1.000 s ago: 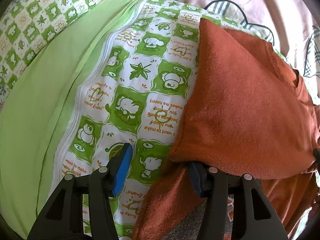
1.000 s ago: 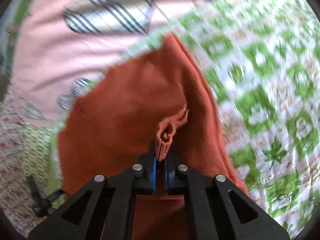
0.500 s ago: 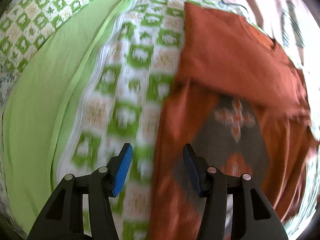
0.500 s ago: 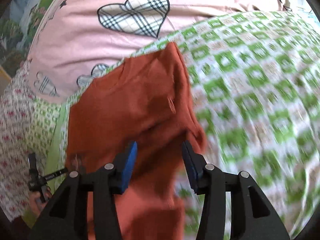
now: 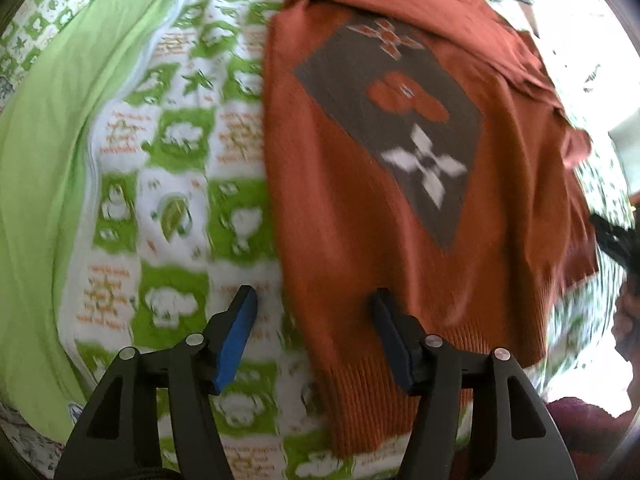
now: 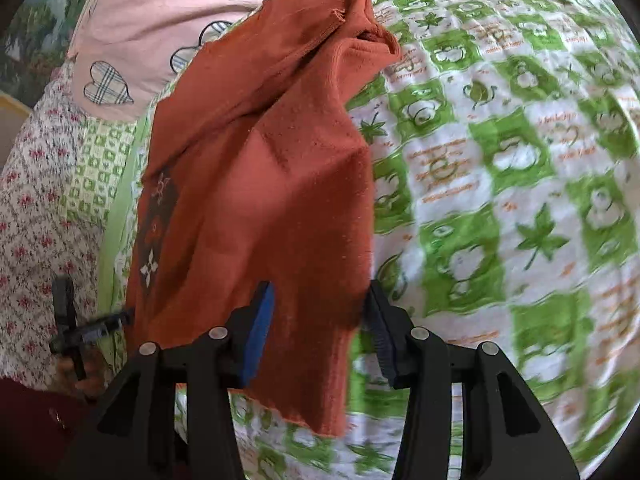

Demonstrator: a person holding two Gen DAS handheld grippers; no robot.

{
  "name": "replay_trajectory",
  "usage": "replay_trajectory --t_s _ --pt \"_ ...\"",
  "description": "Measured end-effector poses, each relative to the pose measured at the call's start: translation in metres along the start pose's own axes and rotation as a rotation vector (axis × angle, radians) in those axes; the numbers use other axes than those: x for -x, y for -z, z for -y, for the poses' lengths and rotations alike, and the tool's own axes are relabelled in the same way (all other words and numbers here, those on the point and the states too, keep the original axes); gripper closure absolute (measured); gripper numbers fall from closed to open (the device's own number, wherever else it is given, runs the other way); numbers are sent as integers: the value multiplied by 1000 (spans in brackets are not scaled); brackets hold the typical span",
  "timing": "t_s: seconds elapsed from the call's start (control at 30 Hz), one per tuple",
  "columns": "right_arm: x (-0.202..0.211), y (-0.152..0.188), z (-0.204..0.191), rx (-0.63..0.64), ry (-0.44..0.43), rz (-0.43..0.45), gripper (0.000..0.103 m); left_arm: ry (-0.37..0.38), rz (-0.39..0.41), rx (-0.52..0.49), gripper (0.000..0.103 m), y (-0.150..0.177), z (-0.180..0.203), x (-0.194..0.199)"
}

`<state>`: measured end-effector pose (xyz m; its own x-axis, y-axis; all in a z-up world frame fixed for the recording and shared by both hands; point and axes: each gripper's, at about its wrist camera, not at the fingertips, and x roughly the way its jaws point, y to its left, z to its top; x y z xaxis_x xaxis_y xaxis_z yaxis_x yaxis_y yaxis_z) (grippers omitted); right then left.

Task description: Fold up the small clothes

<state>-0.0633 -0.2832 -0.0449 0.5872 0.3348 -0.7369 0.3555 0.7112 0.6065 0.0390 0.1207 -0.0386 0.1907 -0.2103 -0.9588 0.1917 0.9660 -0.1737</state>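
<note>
A small rust-orange sweater [image 5: 340,208] with a grey diamond patch lies on the green-and-white patterned bedspread [image 5: 172,148]. Its far part is folded over toward the neck. My left gripper [image 5: 314,316] is open and empty, hovering over the sweater's ribbed hem [image 5: 372,392] at its left edge. In the right wrist view the sweater [image 6: 280,184] lies with a sleeve folded across its body. My right gripper [image 6: 320,312] is open and empty above the sweater's near right edge. The left gripper also shows in the right wrist view [image 6: 76,328] at the far left.
A plain light-green sheet [image 5: 44,128] borders the bedspread on the left. A pink cover with plaid hearts [image 6: 168,16] lies beyond the sweater. A floral fabric [image 6: 32,208] lies at the left. A person's dark red clothing [image 5: 584,436] shows at the lower right.
My right gripper opened and let go of the sleeve cuff, which now lies on the sweater. Both grippers pulled back toward the near hem. The folded-over part now shows the grey patch below it.
</note>
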Motion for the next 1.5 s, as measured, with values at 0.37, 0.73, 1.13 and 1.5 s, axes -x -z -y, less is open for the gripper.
replay_trajectory --t_s 0.37,0.73,1.13,1.5 --pt "44 42 29 -103 -37 -40 94 75 -21 -14 96 11 19 3" --pt "29 47 26 -107 -61 -107 87 228 -64 78 97 31 -8 3" --pt "64 32 13 -170 -203 39 92 240 115 36 100 4 -4 64" --pt "80 -67 -17 -105 -342 227 92 279 378 94 100 -102 -3 114"
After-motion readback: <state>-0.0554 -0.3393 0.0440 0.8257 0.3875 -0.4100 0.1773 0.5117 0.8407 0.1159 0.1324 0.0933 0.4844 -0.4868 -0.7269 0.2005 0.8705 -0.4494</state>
